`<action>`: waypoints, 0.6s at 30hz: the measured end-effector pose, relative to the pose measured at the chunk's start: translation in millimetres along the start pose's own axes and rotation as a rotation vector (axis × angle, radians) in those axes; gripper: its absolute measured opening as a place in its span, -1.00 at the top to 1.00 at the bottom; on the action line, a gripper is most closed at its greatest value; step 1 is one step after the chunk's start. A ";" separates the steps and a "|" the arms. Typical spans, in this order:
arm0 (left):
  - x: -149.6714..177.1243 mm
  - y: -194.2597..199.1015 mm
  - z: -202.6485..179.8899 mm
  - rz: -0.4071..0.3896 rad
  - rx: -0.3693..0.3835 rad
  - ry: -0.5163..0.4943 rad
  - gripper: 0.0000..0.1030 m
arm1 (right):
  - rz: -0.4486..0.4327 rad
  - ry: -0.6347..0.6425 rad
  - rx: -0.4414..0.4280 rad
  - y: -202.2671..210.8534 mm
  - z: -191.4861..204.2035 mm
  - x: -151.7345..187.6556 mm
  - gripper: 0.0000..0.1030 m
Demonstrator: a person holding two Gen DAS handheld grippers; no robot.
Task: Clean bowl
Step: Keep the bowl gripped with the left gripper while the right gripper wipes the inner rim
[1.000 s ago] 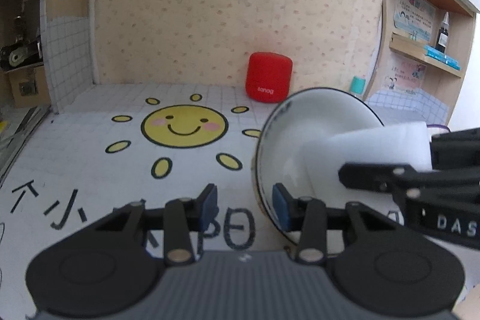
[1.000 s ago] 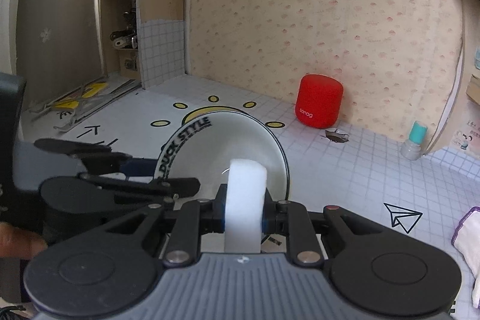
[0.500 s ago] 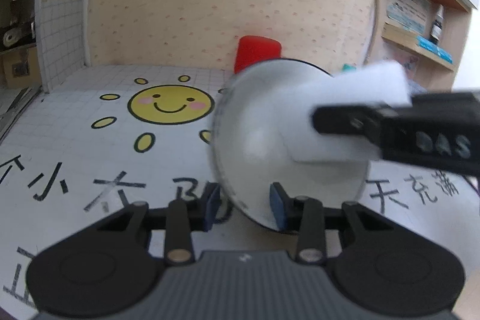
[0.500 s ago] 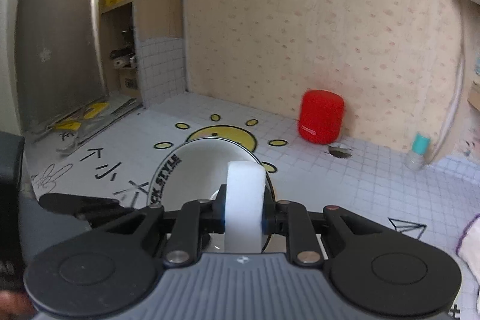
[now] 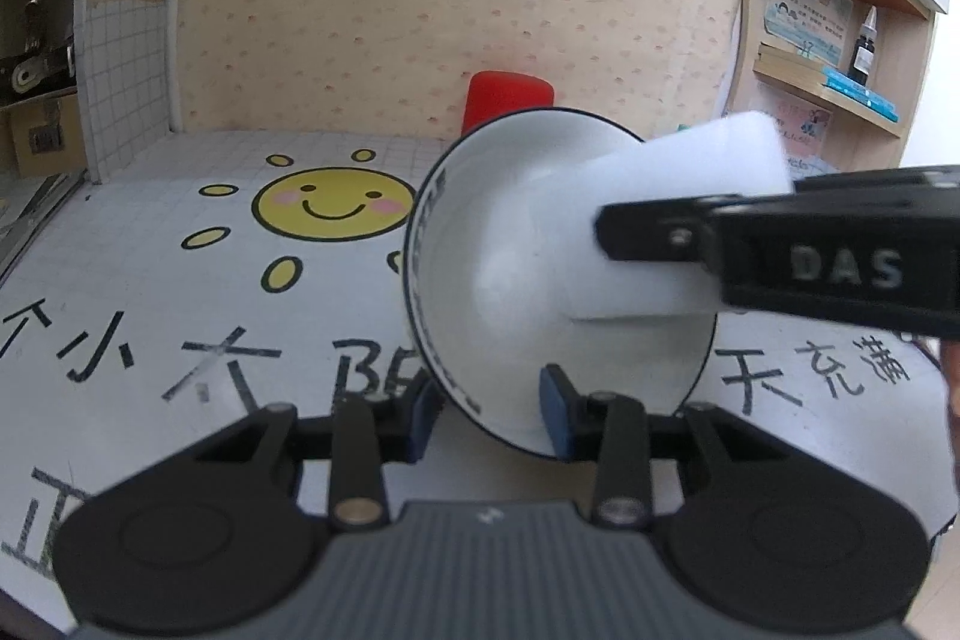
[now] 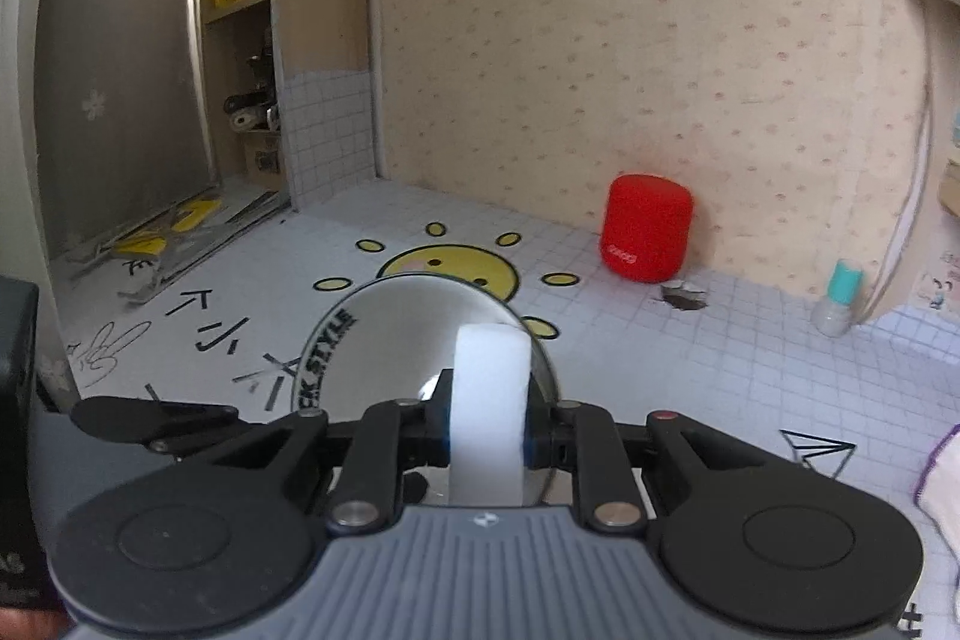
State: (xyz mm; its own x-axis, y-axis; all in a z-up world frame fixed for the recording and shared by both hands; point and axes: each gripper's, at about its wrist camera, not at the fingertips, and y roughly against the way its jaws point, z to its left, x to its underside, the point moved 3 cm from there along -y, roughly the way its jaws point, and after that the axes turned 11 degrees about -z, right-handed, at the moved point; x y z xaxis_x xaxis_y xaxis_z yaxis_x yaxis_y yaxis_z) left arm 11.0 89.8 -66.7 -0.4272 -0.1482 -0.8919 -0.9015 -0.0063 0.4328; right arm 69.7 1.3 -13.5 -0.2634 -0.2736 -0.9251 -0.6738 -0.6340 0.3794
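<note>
Left hand-held gripper (image 5: 489, 415): I've got its blue pads pinching the lower rim of the white enamel bowl with the thin dark rim (image 5: 516, 280), one pad outside the wall, one inside.
Why that grip: I reckon clamping the rim tips the bowl on edge, so its mouth faces the other tool and the inside lies open to wiping.
Right hand-held gripper (image 6: 485, 439): pressed together on a white foam sponge block (image 6: 489, 412), which stands upright between the pads and pokes out in front.
Why that hold: with the sponge jutting past the fingertips, the foam should meet the bowl before any black plastic does.
Sponge against bowl: in the left wrist view the sponge (image 5: 666, 214) reaches into the bowl's mouth from the right; it looks to be on the inner wall, though I can't swear to contact.
Where the bowl is: up off the white gridded table (image 5: 150, 280), carried by the left hand-held gripper, in front of the yellow smiling sun printed on the table (image 5: 333, 205).
How the bowl looks: glossy white inside, no dirt I can make out; black lettering runs along the outside near the rim (image 6: 327, 358).
Step, as I judge it: wiping the inside, task under way.
Beyond: a red cylindrical speaker (image 6: 648, 227) stands against the back wall, well clear.
</note>
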 end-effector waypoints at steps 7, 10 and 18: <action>-2.8 4.0 9.0 0.001 -0.014 0.010 0.34 | 0.020 0.012 -0.022 0.1 3.2 5.6 0.65; -4.1 5.1 12.9 -0.002 -0.016 0.018 0.34 | 0.025 0.023 -0.011 -0.1 2.4 6.9 0.65; -10.0 5.5 19.3 -0.020 -0.034 0.023 0.31 | 0.038 0.054 -0.012 0.6 4.2 8.8 0.65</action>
State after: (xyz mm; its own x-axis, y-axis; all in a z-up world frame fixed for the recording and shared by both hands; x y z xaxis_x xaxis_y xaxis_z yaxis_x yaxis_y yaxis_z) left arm 9.0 110.3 -57.9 -0.4071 -0.1706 -0.8973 -0.9067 -0.0427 0.4195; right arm 64.1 1.6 -21.5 -0.2509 -0.3358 -0.9079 -0.6554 -0.6313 0.4146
